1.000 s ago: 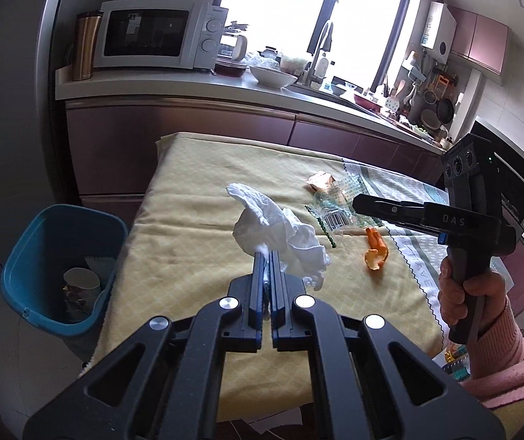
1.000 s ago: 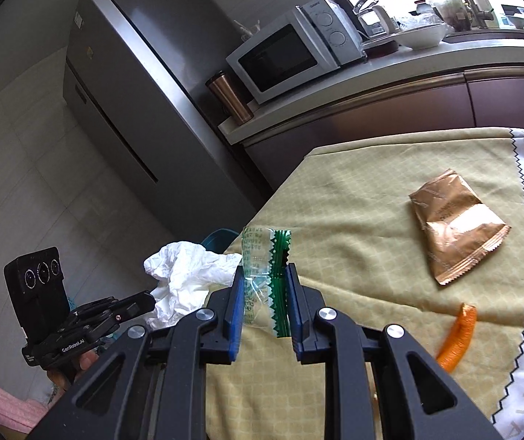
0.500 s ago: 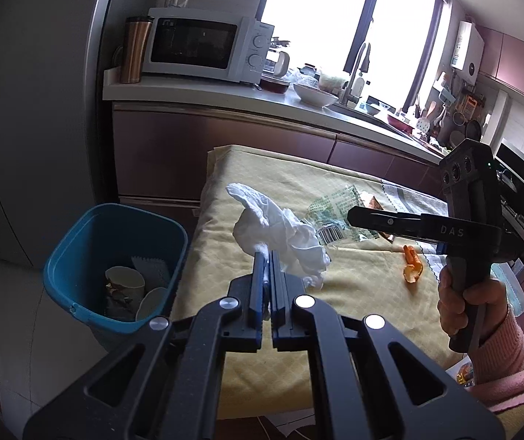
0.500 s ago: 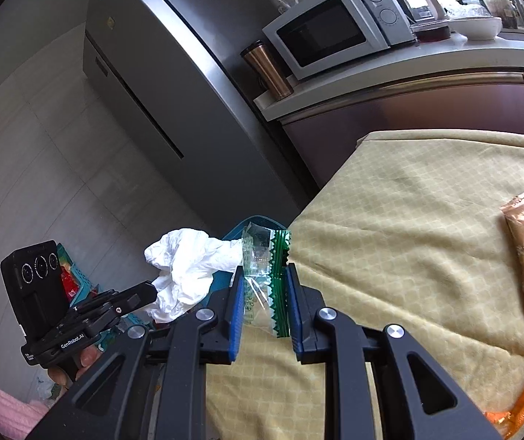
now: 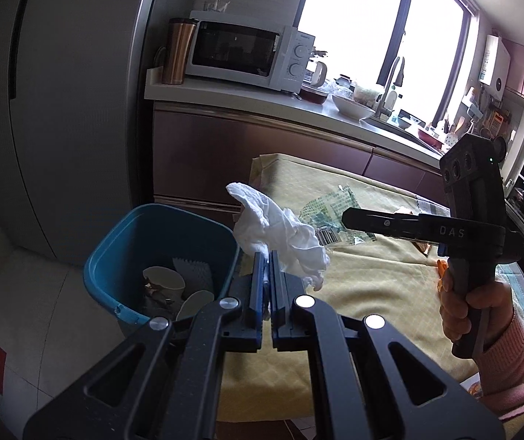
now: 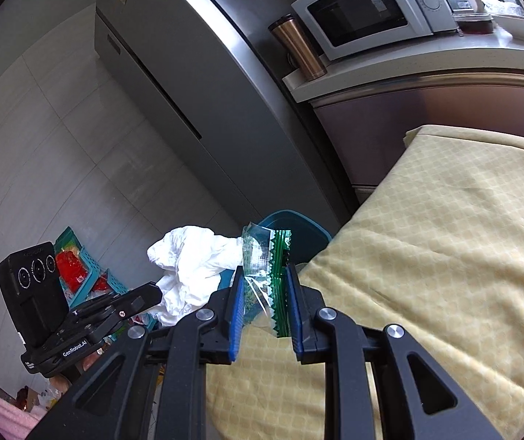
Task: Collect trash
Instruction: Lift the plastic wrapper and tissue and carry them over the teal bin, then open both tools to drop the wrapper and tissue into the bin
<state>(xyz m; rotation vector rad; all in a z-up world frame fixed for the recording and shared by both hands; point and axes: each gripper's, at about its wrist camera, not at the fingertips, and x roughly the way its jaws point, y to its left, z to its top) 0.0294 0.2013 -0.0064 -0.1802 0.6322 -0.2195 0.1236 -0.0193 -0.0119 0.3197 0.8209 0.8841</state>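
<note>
My left gripper [image 5: 266, 256] is shut on a crumpled white tissue [image 5: 276, 231], held in the air beside the right rim of the blue trash bin [image 5: 115, 253]. The tissue also shows in the right wrist view [image 6: 192, 264]. My right gripper [image 6: 264, 275] is shut on a clear and green plastic wrapper [image 6: 267, 256], held above the table's left edge. In the left wrist view the right gripper [image 5: 350, 218] and wrapper [image 5: 329, 209] hang over the yellow tablecloth [image 5: 372, 278]. The bin [image 6: 300, 227] lies just beyond the wrapper.
The bin holds paper cups [image 5: 165, 282] and other trash. An orange peel [image 5: 441, 275] and a brown packet [image 5: 423, 245] lie on the table behind the right gripper. A fridge [image 5: 60, 110] and a counter with a microwave [image 5: 247, 55] stand behind.
Both grippers have moved left with their loads, from over the table toward the bin. The bin is now close under the tissue; the brown packet and peel have left the right wrist view.
</note>
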